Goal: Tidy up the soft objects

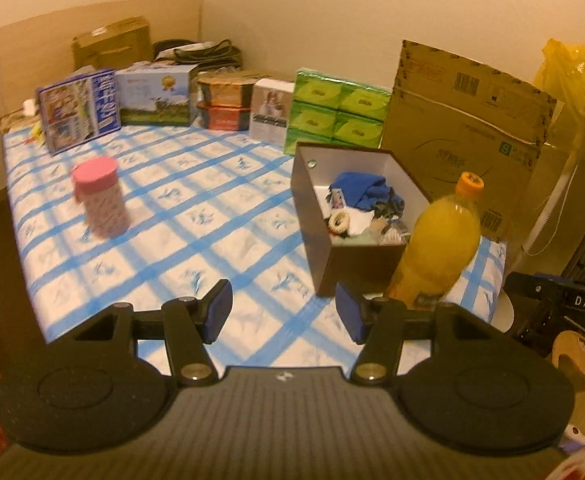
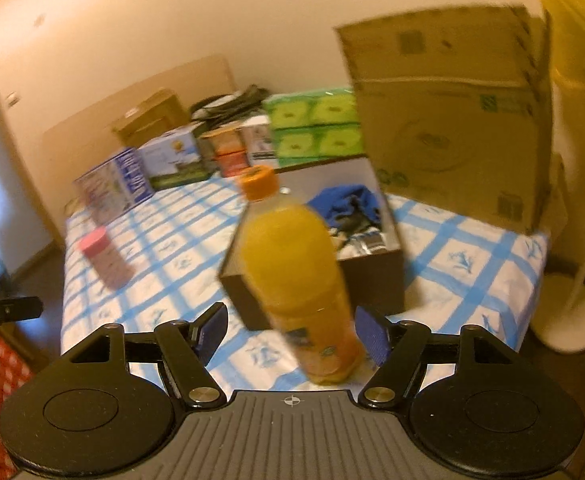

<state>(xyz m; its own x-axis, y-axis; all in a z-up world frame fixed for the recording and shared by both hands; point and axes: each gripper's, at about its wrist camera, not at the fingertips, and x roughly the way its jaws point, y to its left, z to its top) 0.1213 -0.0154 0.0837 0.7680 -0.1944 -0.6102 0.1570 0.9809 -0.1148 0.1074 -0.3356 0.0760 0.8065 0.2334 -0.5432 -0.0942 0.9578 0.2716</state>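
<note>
Your left claw (image 1: 283, 312) and right claw (image 2: 291, 333) both hang released, lower centre, over a bed (image 1: 164, 216) with a blue-checked cover. The dark box (image 1: 356, 268), right of centre, holds blue cloth (image 1: 366, 192). An orange bottle (image 2: 292, 280) stands before it; cartons (image 1: 156, 94) line the cream wall (image 1: 292, 8).

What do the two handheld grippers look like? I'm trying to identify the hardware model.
Both look identical. The left gripper and right gripper each have black linkage arms with silver pivot screws, two round black discs at the base, and a grey ribbed centre plate bearing a small white mark. The fingertips carry blue pads. No cables, hands or sleeves are visible.
</note>
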